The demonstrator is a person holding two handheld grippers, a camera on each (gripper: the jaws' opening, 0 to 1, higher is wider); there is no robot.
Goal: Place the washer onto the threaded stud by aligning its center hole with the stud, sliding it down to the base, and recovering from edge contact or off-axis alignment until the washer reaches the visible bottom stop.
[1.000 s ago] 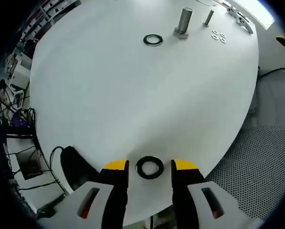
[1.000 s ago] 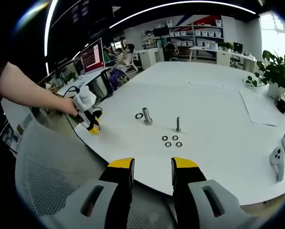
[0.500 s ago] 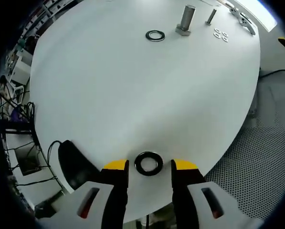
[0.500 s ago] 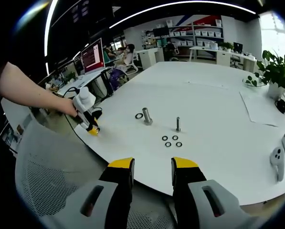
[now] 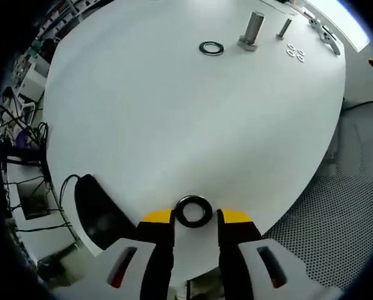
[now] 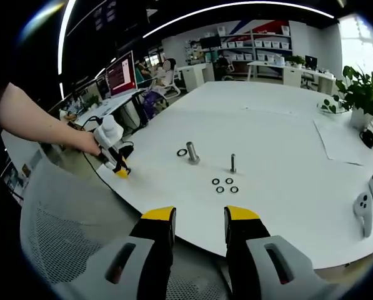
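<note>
The black flat metal ring washer (image 5: 193,211) lies flat on the round white table (image 5: 174,112), hole facing up, with no long axis to speak of. It sits between the yellow tips of the left gripper (image 5: 195,217), whose jaws stand narrowed close on either side of it; whether they touch it I cannot tell.

The ring lies near the table edge, so a skewed pinch could flick it off. The thick grey threaded stud (image 5: 253,30) stands upright far ahead.

The right gripper (image 6: 199,217) hangs off the table, jaws parted, holding nothing.
</note>
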